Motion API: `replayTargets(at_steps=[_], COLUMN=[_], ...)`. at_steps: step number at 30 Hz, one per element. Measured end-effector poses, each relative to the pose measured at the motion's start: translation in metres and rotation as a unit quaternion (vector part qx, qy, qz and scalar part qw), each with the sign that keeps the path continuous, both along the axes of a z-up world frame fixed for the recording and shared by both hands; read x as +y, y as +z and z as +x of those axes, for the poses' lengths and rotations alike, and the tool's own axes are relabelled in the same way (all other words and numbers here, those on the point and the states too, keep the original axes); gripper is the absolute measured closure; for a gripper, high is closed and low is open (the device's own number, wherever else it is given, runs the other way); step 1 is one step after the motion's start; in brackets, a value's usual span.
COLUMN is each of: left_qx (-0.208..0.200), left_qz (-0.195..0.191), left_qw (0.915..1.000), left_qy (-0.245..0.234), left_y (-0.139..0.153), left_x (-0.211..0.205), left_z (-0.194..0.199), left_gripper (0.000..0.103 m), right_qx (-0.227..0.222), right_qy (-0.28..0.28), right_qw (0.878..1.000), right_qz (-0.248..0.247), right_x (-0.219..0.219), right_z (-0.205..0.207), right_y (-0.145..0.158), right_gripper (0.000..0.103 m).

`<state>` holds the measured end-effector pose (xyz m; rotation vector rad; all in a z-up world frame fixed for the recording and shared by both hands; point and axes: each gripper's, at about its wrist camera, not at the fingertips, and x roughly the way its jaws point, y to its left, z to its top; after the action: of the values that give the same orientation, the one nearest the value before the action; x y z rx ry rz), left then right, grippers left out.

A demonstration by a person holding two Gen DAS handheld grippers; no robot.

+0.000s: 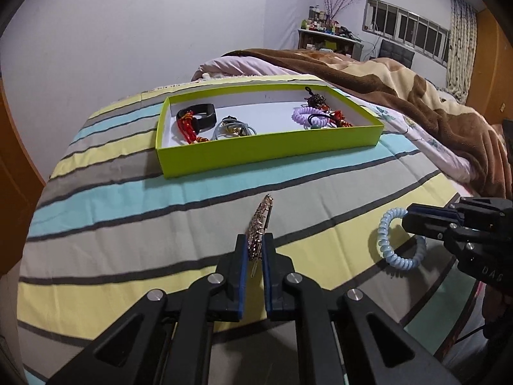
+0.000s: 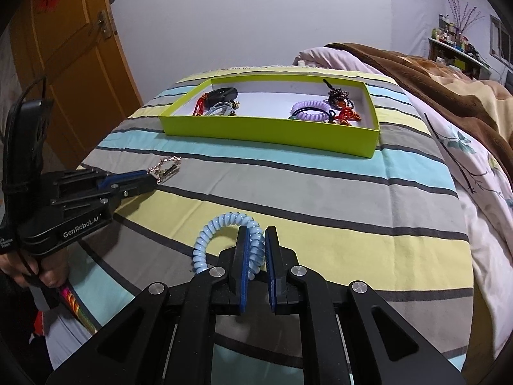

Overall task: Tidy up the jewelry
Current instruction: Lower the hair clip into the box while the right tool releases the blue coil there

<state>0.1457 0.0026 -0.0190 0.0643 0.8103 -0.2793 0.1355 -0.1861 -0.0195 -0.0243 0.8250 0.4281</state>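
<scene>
A lime green box (image 1: 272, 152) (image 2: 263, 133) lies on the striped bed and holds a black band (image 1: 205, 117), red cords (image 1: 189, 128), a grey cable (image 1: 234, 130), a purple coil tie (image 1: 307, 114) (image 2: 309, 110) and beaded pieces (image 1: 317, 99). My left gripper (image 1: 255, 240) (image 2: 152, 175) is shut on a sparkly hair clip (image 1: 261, 221) (image 2: 165, 165), just above the bedspread in front of the box. My right gripper (image 2: 256, 234) (image 1: 408, 216) is shut on a light blue coil hair tie (image 2: 221, 234) (image 1: 389, 243), near the bed's front edge.
The striped bedspread (image 1: 160, 199) covers the near bed. A brown blanket (image 1: 416, 93) and a pink pillow (image 1: 237, 65) lie behind and right of the box. An orange door (image 2: 70, 64) stands at the left. A cluttered shelf (image 1: 327, 32) stands by the far window.
</scene>
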Motion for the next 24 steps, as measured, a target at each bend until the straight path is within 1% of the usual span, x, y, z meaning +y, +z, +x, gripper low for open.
replayTargets(at_steps=[3,12,18,24], left_qx=[-0.003,-0.025,-0.04,-0.059], left_qz=[-0.013,-0.024,-0.021,-0.016], left_qw=[0.9999,0.9993,0.999,0.9981], left_qy=[0.007,0.012,0.006,0.012], left_y=[0.005,0.023,0.035,0.049], left_x=[0.003,-0.002,-0.011,-0.017], left_z=[-0.004,-0.013,-0.012,-0.002], left_gripper=[0.094,0.094,0.094,0.094], right_qx=[-0.004,-0.026,-0.038,-0.054], right_qy=[-0.002,-0.01,-0.016,-0.021], right_qw=[1.0,1.0,0.999,0.998], right_qz=[0.005,0.014,0.015,0.014], right_x=[-0.003,-0.009,-0.013,-0.013], right_z=[-0.002,0.0,0.008,0.022], right_y=[0.003,0.02,0.03,0.042], right_gripper=[0.094,0.094,0.094,0.094])
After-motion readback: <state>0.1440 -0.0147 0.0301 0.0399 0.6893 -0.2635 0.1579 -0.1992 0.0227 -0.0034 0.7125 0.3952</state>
